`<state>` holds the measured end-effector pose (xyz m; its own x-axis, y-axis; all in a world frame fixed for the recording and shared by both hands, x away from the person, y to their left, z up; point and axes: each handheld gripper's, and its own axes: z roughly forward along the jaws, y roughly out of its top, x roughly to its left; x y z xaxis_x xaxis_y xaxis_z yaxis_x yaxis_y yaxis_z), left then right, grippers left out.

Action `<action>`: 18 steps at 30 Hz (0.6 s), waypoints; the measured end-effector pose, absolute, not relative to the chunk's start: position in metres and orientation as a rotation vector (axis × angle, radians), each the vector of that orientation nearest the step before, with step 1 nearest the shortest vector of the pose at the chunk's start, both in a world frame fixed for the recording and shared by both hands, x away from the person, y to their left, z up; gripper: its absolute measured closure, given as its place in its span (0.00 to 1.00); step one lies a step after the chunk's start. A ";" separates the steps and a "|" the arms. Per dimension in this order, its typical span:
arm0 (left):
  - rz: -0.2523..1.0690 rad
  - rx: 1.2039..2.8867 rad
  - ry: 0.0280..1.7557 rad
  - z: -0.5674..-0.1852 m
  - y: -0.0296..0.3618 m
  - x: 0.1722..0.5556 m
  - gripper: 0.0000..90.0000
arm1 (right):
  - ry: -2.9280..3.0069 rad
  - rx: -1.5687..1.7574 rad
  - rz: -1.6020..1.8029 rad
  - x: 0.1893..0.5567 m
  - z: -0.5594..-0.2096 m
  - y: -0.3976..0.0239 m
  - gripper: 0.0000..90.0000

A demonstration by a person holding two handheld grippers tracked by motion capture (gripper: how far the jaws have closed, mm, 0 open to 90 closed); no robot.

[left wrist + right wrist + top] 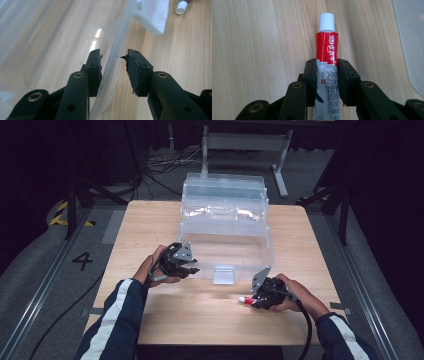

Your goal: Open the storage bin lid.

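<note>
Pick-up step in hand: the right gripper [326,65] has its jaws clenched on a red-and-grey ointment tube with a white screw cap [326,47], lying on the light wooden tabletop [200,315] just in front of the clear plastic storage box [225,242]. The left gripper [113,65] straddles the box's front wall, jaws released. Next, judged: lift the tube over the rim and lower it inside; grey carpet and dark surroundings beyond.
</note>
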<state>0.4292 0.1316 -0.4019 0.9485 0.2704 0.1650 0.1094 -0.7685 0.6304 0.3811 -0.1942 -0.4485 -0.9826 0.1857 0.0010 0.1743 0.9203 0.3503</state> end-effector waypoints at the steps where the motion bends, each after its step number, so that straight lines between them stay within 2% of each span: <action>1: 0.331 2.439 0.280 -0.401 0.132 0.427 0.71 | 3.045 0.285 0.553 0.381 -0.449 -0.194 0.79; 7: 0.367 2.419 0.295 -0.394 0.138 0.423 0.69 | 3.034 0.279 0.568 0.379 -0.449 -0.197 0.79; 10: 0.388 2.418 0.279 -0.390 0.141 0.419 0.72 | 3.027 0.300 0.569 0.379 -0.449 -0.199 0.79; 18: 0.426 2.392 0.296 -0.378 0.154 0.411 0.68 | 3.014 0.314 0.574 0.380 -0.447 -0.206 0.79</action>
